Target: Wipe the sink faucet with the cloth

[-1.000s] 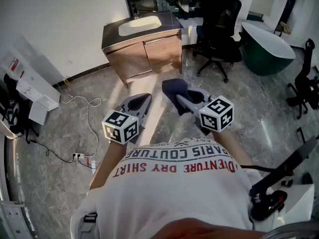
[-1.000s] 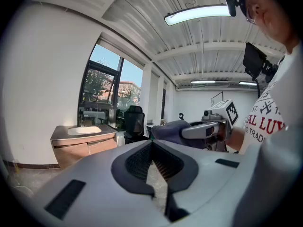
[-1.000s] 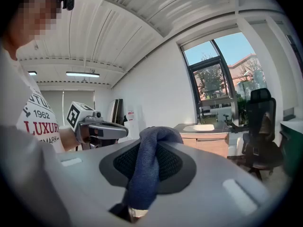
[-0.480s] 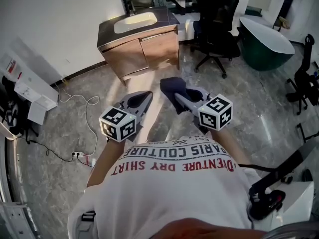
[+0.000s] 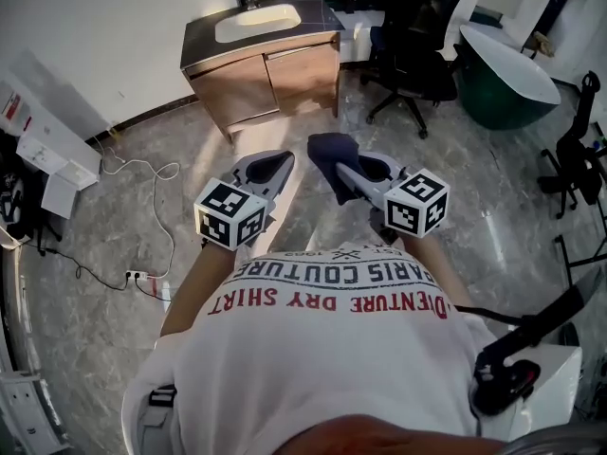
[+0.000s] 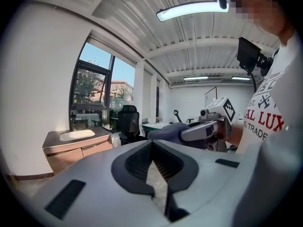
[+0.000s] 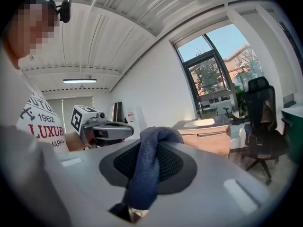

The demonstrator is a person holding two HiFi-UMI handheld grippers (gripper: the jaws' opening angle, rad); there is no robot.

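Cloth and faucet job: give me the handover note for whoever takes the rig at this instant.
Right gripper: shut on the dark blue cloth, which bunches over its jaws.
Left gripper: shut, empty.
Sink: set in the wooden vanity cabinet by the wall, across the floor from the person; the faucet is too small to make out.
Done: cloth in grip.
Left: walk to the sink, wipe the faucet.

Wooden vanity cabinet [image 5: 285,79], far centre. Black office chair [image 5: 417,55], right of it. Dark green bathtub [image 5: 507,83], far right. White power strip [image 5: 137,278], cabled, floor, left.
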